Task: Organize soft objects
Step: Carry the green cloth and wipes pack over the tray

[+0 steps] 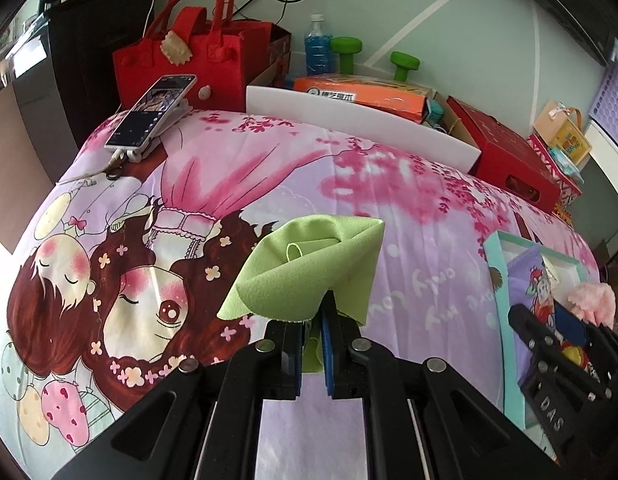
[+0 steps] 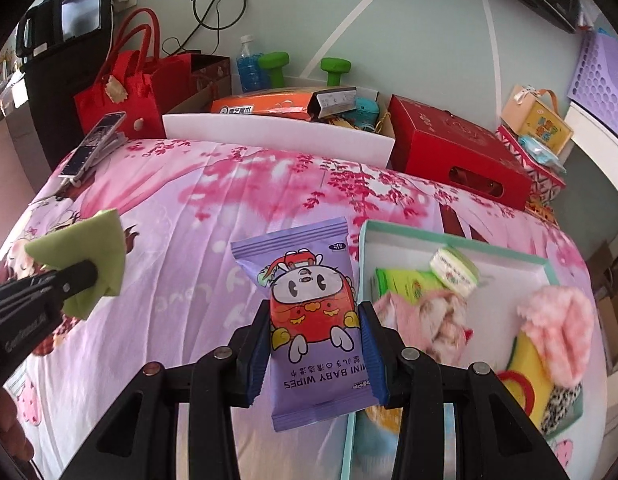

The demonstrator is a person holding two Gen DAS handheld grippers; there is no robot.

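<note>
- The left wrist camera sits just behind its fingers, looking down and across the bed cover (image 1: 301, 168).
- The right wrist camera looks the same way, beside it.
- Both see the red bag (image 1: 181, 64) and back wall.

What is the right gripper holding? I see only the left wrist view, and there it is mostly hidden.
Observer: The right gripper is shut on a purple pack of baby wipes, held above the bedsheet.
Operator: Is the teal box beside it already filled?
Observer: Partly. The teal box holds a green packet, a small round tin and a pink fluffy item.
Operator: Can you see my left gripper from there?
Observer: Yes, the left gripper shows at the left edge, shut on the green cloth.
</note>
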